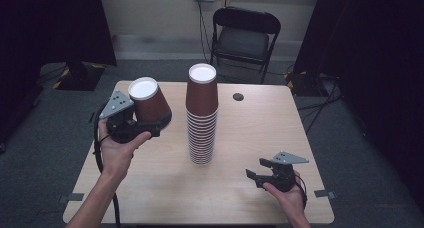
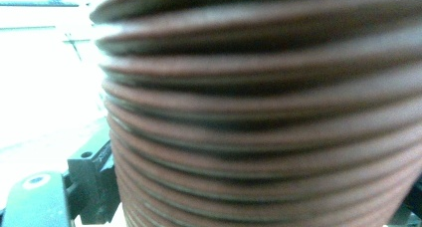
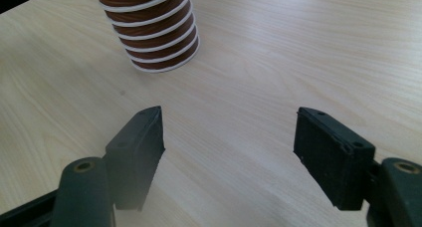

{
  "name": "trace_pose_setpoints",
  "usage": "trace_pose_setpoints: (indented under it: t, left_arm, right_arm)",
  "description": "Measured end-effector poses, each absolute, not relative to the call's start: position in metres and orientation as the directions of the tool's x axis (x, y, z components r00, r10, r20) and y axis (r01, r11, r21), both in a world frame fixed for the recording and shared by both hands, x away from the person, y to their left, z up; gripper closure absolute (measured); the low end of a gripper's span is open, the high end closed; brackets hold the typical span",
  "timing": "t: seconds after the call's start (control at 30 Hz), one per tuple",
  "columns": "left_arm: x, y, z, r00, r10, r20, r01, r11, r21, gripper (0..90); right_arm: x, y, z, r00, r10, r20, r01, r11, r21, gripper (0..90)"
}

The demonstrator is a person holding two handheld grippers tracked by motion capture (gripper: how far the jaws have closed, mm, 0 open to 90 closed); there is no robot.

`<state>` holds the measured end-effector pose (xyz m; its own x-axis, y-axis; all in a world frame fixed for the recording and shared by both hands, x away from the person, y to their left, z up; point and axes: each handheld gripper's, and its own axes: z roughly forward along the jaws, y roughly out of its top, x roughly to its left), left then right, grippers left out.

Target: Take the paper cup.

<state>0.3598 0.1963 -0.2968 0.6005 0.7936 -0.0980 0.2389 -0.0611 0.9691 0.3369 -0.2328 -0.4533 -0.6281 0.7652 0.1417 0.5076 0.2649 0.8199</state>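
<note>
A tall stack of brown paper cups stands upside down in the middle of the wooden table; its lowest cups have white rims. To its left, my left gripper is shut on a single brown cup, held above the table with its white base up and tilted. Up close that cup is a blurred, ridged brown wall, with one black finger beside it. Near the front right, my right gripper stands open just over the bare tabletop, nothing between its fingers.
A small dark round mark lies on the table's far right part. Behind the table stands a black folding chair. Dark curtains hang at both sides. Cables trail from the grippers over the table's front edge.
</note>
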Motion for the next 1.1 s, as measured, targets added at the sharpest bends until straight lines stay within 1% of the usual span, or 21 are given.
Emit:
trace_pose_setpoints:
  t: [0.13,0.2,0.33,0.47,0.53,0.8,0.87,0.93,1.0,1.03,1.1]
  left_arm:
    - [0.354,0.193,-0.313,0.609,0.786,-0.105,0.261,-0.074,0.963,11.0]
    - [0.351,0.191,-0.321,0.612,0.785,-0.096,0.261,-0.085,0.961,10.9]
    - [0.347,0.190,-0.336,0.621,0.769,-0.153,0.301,-0.054,0.952,10.9]
    - [0.344,0.187,-0.350,0.632,0.752,-0.188,0.339,-0.050,0.939,10.9]
    - [0.345,0.184,-0.356,0.657,0.725,-0.208,0.370,-0.069,0.927,11.1]
    - [0.337,0.169,-0.379,0.675,0.697,-0.244,0.409,-0.077,0.909,11.0]
    - [0.335,0.164,-0.385,0.680,0.671,-0.296,0.442,-0.053,0.896,11.0]
    - [0.334,0.161,-0.386,0.691,0.648,-0.320,0.472,-0.069,0.879,10.9]
    - [0.333,0.158,-0.386,0.695,0.644,-0.318,0.472,-0.075,0.878,11.0]
    - [0.332,0.156,-0.386,0.696,0.643,-0.321,0.477,-0.079,0.876,11.1]
    - [0.330,0.153,-0.387,0.697,0.632,-0.338,0.488,-0.072,0.870,11.1]
  right_arm:
    - [0.335,-0.231,-0.453,-0.640,0.754,0.148,0.501,0.264,0.824,28.0]
    - [0.334,-0.229,-0.452,-0.650,0.739,0.178,0.503,0.242,0.830,27.8]
    - [0.330,-0.222,-0.449,-0.672,0.719,0.178,0.486,0.247,0.838,27.3]
    - [0.328,-0.213,-0.448,-0.704,0.695,0.144,0.460,0.292,0.839,26.2]
    - [0.327,-0.210,-0.448,-0.717,0.685,0.127,0.447,0.313,0.838,26.2]
    - [0.320,-0.196,-0.446,-0.760,0.642,0.095,0.411,0.363,0.836,27.0]
    - [0.318,-0.191,-0.445,-0.772,0.628,0.096,0.402,0.366,0.839,27.2]
    - [0.315,-0.186,-0.444,-0.783,0.616,0.087,0.388,0.375,0.842,28.3]
    - [0.313,-0.182,-0.442,-0.788,0.612,0.076,0.376,0.380,0.845,28.0]
    - [0.312,-0.179,-0.441,-0.784,0.617,0.068,0.370,0.377,0.849,25.6]
    - [0.307,-0.174,-0.440,-0.766,0.642,0.033,0.341,0.362,0.868,24.0]
